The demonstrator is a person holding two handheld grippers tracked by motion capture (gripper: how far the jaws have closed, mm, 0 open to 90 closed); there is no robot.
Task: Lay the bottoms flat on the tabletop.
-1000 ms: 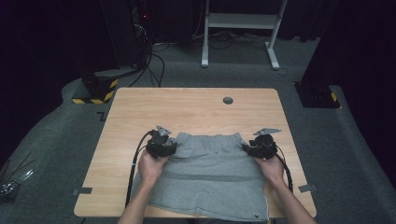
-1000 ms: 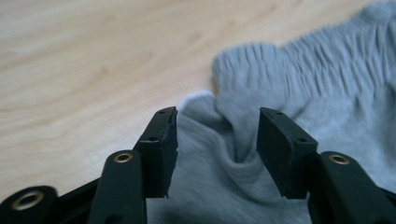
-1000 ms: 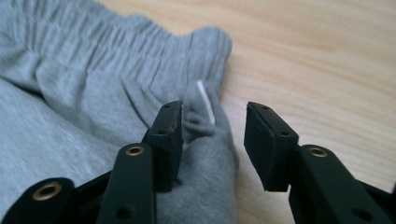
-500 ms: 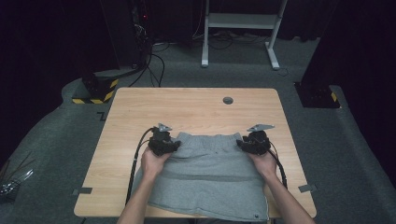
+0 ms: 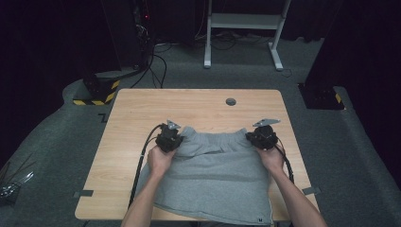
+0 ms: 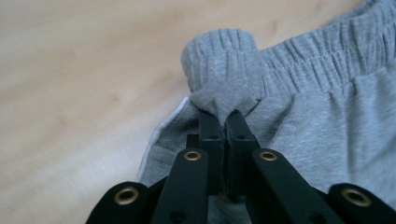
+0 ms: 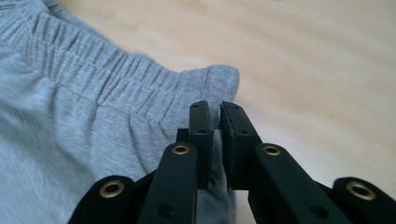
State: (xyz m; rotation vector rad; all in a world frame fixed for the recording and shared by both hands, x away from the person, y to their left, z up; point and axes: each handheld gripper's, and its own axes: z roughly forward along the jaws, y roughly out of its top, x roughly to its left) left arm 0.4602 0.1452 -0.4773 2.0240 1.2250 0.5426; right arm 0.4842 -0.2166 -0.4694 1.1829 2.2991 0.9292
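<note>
1. My high view sits above the near edge, facing forward and down over the whole tabletop (image 5: 142, 113) and the floor beyond.
2. My left gripper view looks along its black jaws, very close on the grey shorts (image 6: 327, 116).
3. My right gripper view does likewise at the opposite waistband corner.
4. All three views share that waistband.

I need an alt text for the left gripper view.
The left gripper has its black jaws shut on a bunched corner of the grey shorts, just below the elastic waistband. A light wooden table lies behind.
</note>
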